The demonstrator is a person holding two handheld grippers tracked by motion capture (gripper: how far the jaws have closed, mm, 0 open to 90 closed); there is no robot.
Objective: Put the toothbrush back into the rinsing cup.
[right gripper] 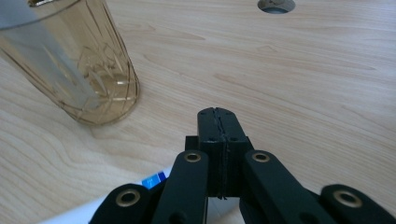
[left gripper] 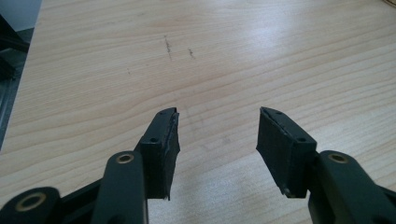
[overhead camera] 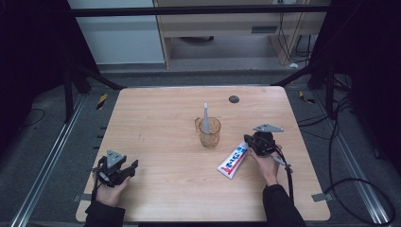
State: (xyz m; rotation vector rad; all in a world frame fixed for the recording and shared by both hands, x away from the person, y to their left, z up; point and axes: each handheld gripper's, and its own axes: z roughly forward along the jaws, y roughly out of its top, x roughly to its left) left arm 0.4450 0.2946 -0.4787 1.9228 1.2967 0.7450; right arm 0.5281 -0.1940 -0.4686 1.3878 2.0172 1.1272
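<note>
An amber glass cup (overhead camera: 209,133) stands at the middle of the wooden table (overhead camera: 161,118), with a pale grey stick-like item (overhead camera: 206,115) upright in it. In the right gripper view the cup (right gripper: 81,70) is up at the left. A white, blue and red toothpaste tube (overhead camera: 233,160) lies flat to the cup's right. My right gripper (overhead camera: 253,140) rests just beyond the tube's far end, its jaws (right gripper: 218,114) shut on nothing, the tube's end (right gripper: 154,179) beneath them. My left gripper (overhead camera: 130,170) sits near the front left, open (left gripper: 217,135) over bare wood.
A round dark hole (overhead camera: 233,99) (right gripper: 276,4) marks the table's far side. Black cables (overhead camera: 340,184) lie on the floor to the right. Faint pen marks (left gripper: 168,46) show on the wood ahead of the left gripper.
</note>
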